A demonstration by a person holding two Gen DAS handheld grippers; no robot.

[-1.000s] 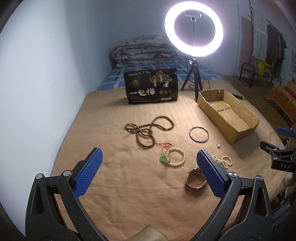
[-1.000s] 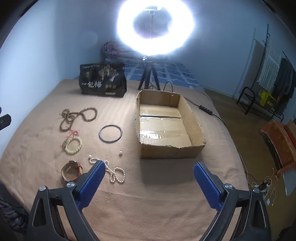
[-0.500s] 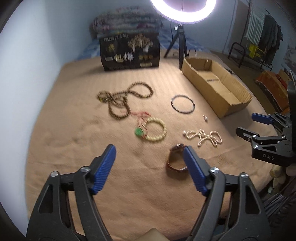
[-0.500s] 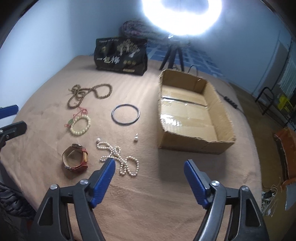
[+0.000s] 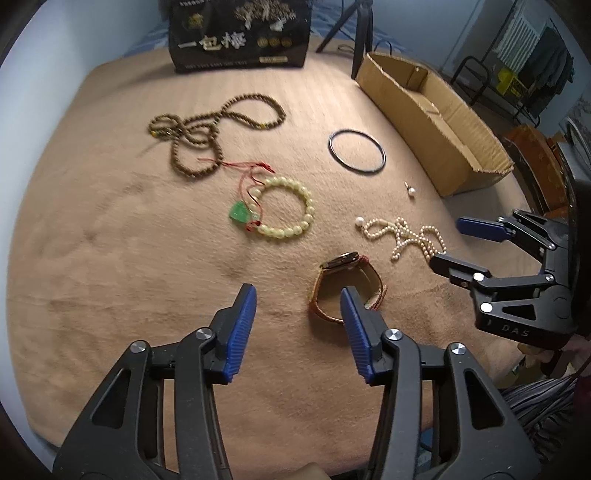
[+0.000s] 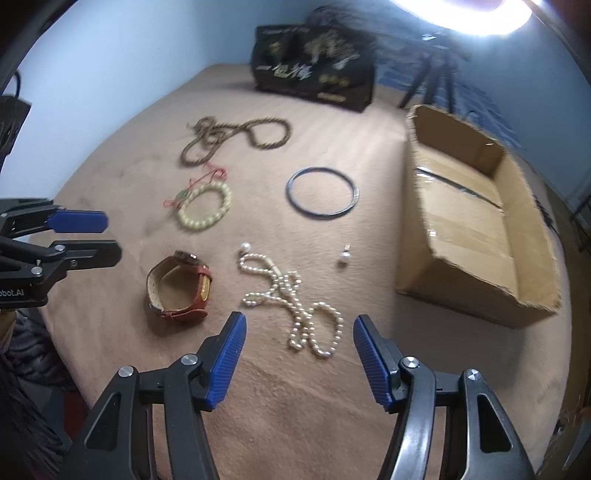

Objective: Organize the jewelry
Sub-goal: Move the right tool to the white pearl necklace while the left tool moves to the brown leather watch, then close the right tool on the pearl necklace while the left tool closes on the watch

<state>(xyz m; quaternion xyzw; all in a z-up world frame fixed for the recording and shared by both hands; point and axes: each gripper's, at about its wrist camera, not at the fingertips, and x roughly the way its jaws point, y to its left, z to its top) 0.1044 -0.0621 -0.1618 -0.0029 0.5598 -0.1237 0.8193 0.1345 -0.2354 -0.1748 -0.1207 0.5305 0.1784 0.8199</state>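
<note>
Jewelry lies on a tan blanket. A brown-strap watch (image 5: 347,286) (image 6: 181,288) sits just ahead of my left gripper (image 5: 297,328), partly behind its right finger. A pearl necklace (image 6: 295,299) (image 5: 402,236) lies just ahead of my right gripper (image 6: 299,358). Further off are a pale bead bracelet with green pendant (image 5: 284,212) (image 6: 203,206), a brown bead necklace (image 5: 207,129) (image 6: 229,136), a black ring (image 5: 356,150) (image 6: 322,192) and a pearl earring (image 5: 410,190) (image 6: 344,256). Both grippers are open and empty. An open cardboard box (image 6: 476,229) (image 5: 432,118) stands at the right.
A black printed bag (image 5: 238,33) (image 6: 314,70) stands at the back. A ring-light tripod (image 5: 356,33) (image 6: 432,81) stands behind the box. The blanket's front edge drops off just below both grippers. A clothes rack (image 5: 524,70) is at far right.
Both grippers have moved forward and down toward the jewelry. Their jaws have narrowed but stay open. The left one now reaches the watch, the right one the pearl necklace.
</note>
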